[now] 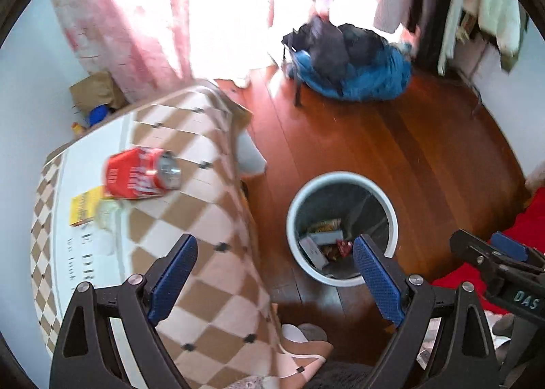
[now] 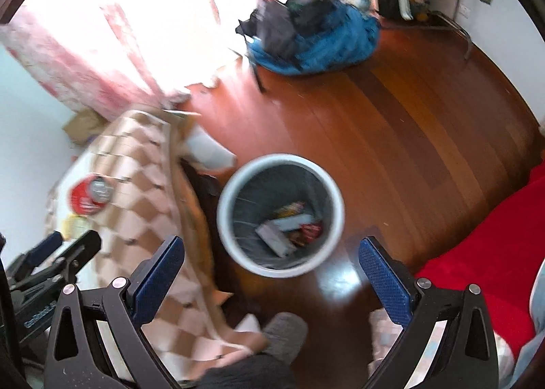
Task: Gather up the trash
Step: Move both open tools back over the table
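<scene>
A crushed red soda can (image 1: 141, 173) lies on its side on the checkered tablecloth (image 1: 190, 205), with a yellow packet (image 1: 85, 206) and a clear wrapper (image 1: 109, 215) beside it. A white round bin (image 1: 342, 228) lined with a dark bag stands on the wooden floor, holding several wrappers and a small box. My left gripper (image 1: 274, 252) hangs open and empty above the table's edge, near the bin. Over the bin (image 2: 279, 211), my right gripper (image 2: 272, 252) also stands open and empty. In the blurred right wrist view the can (image 2: 90, 196) appears far left.
A blue and black heap of bags (image 1: 347, 61) sits on the floor by the bright window and pink curtain (image 1: 129, 24). Red fabric (image 2: 483, 252) lies at right. Clothes hang at the back right. A brown paper bag (image 1: 95, 89) stands behind the table. Slippered feet (image 2: 286, 334) show below.
</scene>
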{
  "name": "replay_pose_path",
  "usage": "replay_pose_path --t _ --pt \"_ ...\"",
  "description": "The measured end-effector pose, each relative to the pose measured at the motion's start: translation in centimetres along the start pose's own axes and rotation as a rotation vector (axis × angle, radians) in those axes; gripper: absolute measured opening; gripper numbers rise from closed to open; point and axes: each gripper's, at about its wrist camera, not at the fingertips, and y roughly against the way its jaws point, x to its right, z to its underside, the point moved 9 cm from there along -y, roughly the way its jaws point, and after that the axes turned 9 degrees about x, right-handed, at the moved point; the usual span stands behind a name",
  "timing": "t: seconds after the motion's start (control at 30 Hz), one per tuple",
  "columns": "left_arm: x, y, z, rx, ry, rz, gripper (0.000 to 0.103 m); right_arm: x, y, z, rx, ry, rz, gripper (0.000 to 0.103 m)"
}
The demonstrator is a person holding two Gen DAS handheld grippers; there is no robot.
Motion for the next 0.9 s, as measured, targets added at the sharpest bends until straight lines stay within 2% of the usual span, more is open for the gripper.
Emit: replay_pose_path --t 0.07,0.2,0.27,0.43,0.53,0.6,0.7,0.87,0.9 --pt "-2.9 1.3 -0.4 0.021 0.039 -0.015 0.093 -2.7 1.0 -0.5 0.007 0.018 -0.038 0.103" --pt "-11.2 2.5 0.4 0.036 0.128 -0.121 0.093 -10.4 1.4 0.1 -0.018 0.087 -0.12 0.103" --pt "-16.1 2.4 2.0 0.019 0.167 -0.195 0.094 -15.1 0.4 1.6 -0.046 0.136 -0.162 0.103" --pt "-28.8 0.0 9.4 -0.106 0.265 -0.365 0.094 -25.4 -4.0 6.4 -0.143 0.173 -0.261 0.103" --pt "-34.0 -1.8 14.1 -0.189 0.323 -0.401 0.093 -31.1 -7.4 9.6 -0.194 0.191 -0.279 0.103" --pt "-35.7 -2.9 16.0 -0.229 0.346 -0.386 0.093 -34.1 -9.7 11.2 -0.222 0.209 -0.277 0.098" --pt "-36.9 -4.2 17.2 -0.249 0.337 -0.355 0.094 -37.5 -12.5 12.7 -0.237 0.237 -0.25 0.092" --pt "-37.9 -5.7 17.5 -0.259 0.29 -0.323 0.094 -40.9 -16.0 13.8 -0.24 0.306 -0.192 0.074" --pt "-37.9 -5.8 17.4 -0.256 0.283 -0.317 0.094 -41.3 -16.4 14.0 -0.241 0.31 -0.192 0.067"
